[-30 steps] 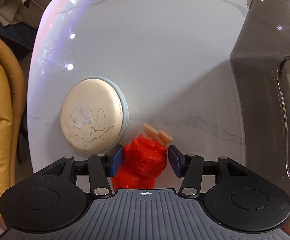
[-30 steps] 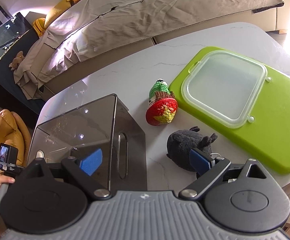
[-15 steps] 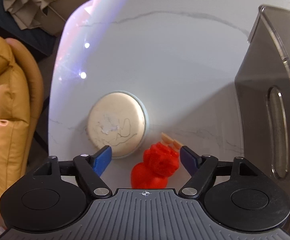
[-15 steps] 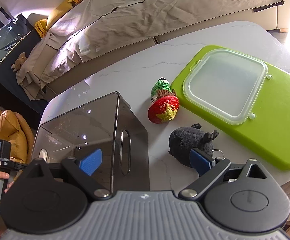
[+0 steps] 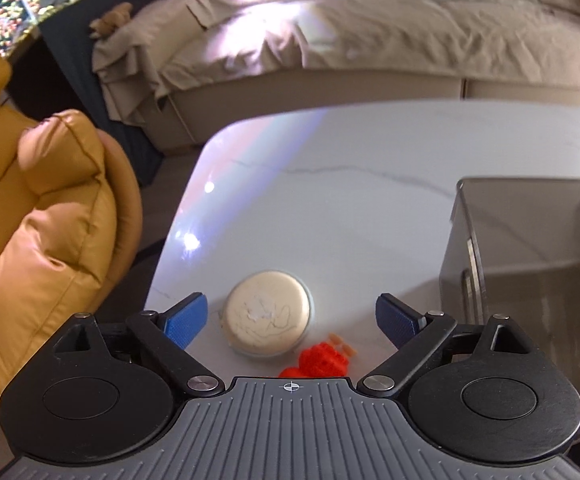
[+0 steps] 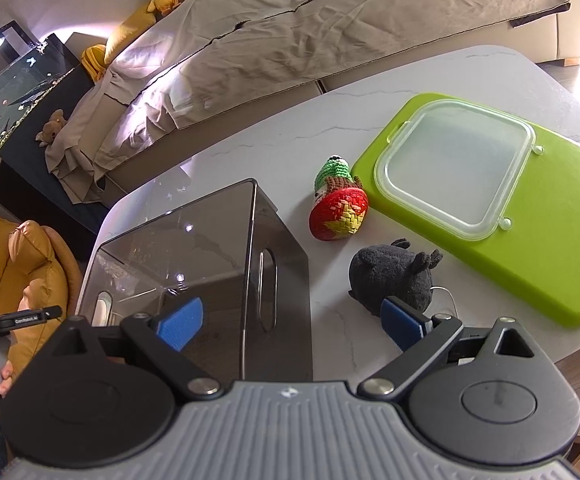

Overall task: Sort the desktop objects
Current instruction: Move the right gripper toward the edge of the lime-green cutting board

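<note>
In the left wrist view a red toy figure with pale feet lies on the white marble table, next to a round cream disc. My left gripper is open and empty, raised above both. A smoky clear box stands to its right. In the right wrist view my right gripper is open and empty above the same box. A crocheted green and red toy and a dark grey plush lie right of the box.
A green cutting board with a clear square lid on it lies at the table's right. A yellow leather chair stands left of the table. A covered sofa runs behind. The table edge is close to the red figure.
My left gripper opened wide, let go of the red figure and lifted back, tilting up. The figure stays beside the disc. My right gripper barely moved.
</note>
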Demonstrator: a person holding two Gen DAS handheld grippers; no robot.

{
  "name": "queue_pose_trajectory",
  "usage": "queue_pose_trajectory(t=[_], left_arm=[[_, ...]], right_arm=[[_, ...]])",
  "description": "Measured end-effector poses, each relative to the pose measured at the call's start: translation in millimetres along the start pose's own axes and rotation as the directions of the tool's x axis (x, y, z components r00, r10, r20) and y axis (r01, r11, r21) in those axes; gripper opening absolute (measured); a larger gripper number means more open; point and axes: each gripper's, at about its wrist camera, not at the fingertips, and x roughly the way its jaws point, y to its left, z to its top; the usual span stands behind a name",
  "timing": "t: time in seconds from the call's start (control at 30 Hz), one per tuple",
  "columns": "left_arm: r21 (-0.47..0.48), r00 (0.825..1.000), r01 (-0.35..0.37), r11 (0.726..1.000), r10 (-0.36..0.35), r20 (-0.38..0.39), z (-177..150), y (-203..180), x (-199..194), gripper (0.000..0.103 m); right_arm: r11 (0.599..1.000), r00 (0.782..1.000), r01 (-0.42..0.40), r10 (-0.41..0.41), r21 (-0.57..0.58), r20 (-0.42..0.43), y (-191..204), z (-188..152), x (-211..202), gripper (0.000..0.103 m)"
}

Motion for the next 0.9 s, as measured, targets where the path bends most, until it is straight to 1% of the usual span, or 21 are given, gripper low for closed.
queue_pose_trajectory(t=[0.13,0.3,0.43,0.57,0.67,0.8,0.9], left_arm=[[-0.048,0.996,0.073,0.996,-0.070,0.050,4,1,-23,0.097],[-0.052,0.981,0.166,0.985,-0.160,0.109,1,-12,-59,0.098],[-0.012,0.969,0.207,0.978,-0.203,0.141,3,-32,-82,0.099],[0.040,0.954,0.266,0.963,-0.269,0.134,6,-59,-96,0.099],[0.075,0.949,0.276,0.958,-0.284,0.138,6,-82,-104,0.099],[0.099,0.934,0.317,0.943,-0.329,0.137,5,-114,-112,0.099],[0.128,0.929,0.326,0.937,-0.342,0.142,1,-140,-117,0.099]], right_arm=[[1.000,1.000,0.004,-0.004,-0.002,0.017,3,-3,-6,0.098],[1.000,0.999,-0.007,0.007,-0.011,0.038,6,-6,-13,0.099],[1.000,0.999,-0.013,0.013,-0.004,0.045,4,-8,-16,0.099],[1.000,0.999,-0.013,0.012,0.019,0.052,-8,-13,-21,0.099],[0.999,0.998,-0.010,0.008,0.039,0.060,-19,-16,-27,0.099],[0.997,0.997,-0.003,-0.003,0.078,0.075,-41,-23,-37,0.099],[0.993,0.996,0.001,-0.011,0.117,0.087,-58,-29,-43,0.100]])
